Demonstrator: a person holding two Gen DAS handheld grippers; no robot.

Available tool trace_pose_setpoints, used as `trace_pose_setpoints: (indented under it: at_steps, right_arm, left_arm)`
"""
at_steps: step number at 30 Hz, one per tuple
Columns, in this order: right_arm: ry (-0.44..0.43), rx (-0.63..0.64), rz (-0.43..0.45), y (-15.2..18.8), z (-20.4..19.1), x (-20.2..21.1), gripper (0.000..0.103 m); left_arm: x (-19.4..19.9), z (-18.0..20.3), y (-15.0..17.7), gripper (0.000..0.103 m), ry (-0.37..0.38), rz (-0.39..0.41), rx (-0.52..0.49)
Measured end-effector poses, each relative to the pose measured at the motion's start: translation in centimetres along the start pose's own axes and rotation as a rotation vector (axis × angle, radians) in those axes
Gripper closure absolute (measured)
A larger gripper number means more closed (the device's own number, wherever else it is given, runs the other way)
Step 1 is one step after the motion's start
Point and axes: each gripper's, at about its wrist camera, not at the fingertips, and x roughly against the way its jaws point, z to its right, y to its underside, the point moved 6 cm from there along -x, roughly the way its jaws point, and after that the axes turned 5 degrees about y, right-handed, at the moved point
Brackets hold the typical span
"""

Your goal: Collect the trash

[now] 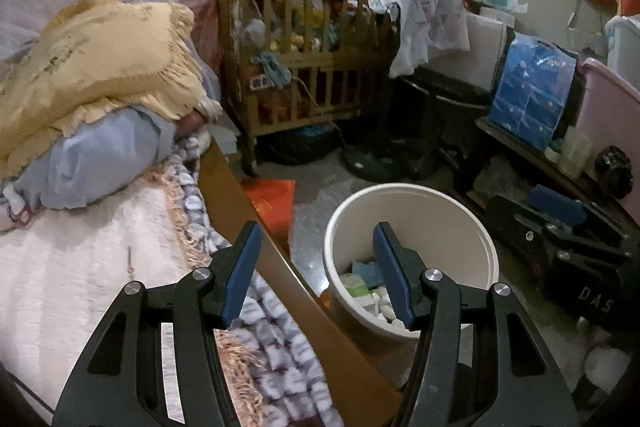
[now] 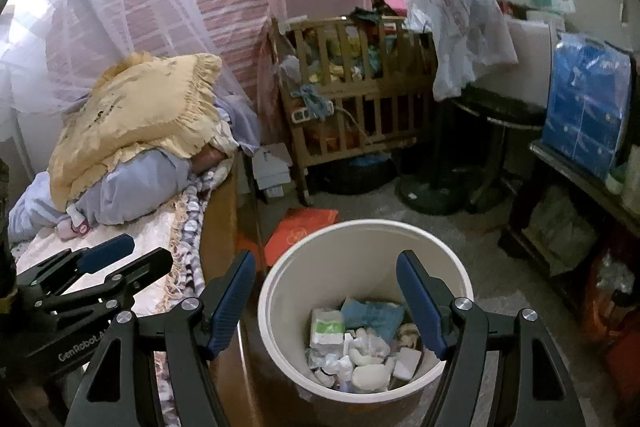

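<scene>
A white round trash bin (image 2: 280, 291) stands on the floor beside the bed, partly filled with crumpled tissues, wrappers and small packets (image 2: 360, 343). It also shows in the left wrist view (image 1: 452, 223). My right gripper (image 2: 326, 301) is open and empty, right above the bin's mouth. My left gripper (image 1: 318, 267) is open and empty, above the bed's wooden edge (image 1: 256, 223), with its right finger over the bin. The left gripper also shows at the left of the right wrist view (image 2: 100, 259).
The bed (image 1: 80, 279) holds a yellow frilled pillow (image 1: 100, 59) on a blue bundle. A wooden crib (image 1: 308, 67) full of things stands behind. An orange bag (image 2: 300, 231) lies on the floor. Black cases (image 1: 560, 247), a shelf with blue packs (image 1: 532, 95) and a fan base (image 2: 432, 191) crowd the right.
</scene>
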Motion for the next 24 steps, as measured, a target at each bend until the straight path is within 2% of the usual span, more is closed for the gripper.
trace_pose_setpoints:
  at_steps: [11, 15, 24]
  right_arm:
    - [0.018, 0.049, 0.058, -0.7, -2.2, 2.4, 0.028]
    - [0.025, 0.049, 0.074, -0.8, -2.2, 2.8, 0.023]
    - [0.032, 0.05, 0.086, -0.8, -2.4, 3.3, 0.023]
  left_arm:
    - [2.9, -1.0, -0.4, 0.046, -0.017, 0.063, 0.007]
    - [3.4, -1.1, -0.5, 0.046, -0.023, 0.076, 0.003]
    - [4.0, -1.3, -0.3, 0.046, -0.027, 0.093, 0.018]
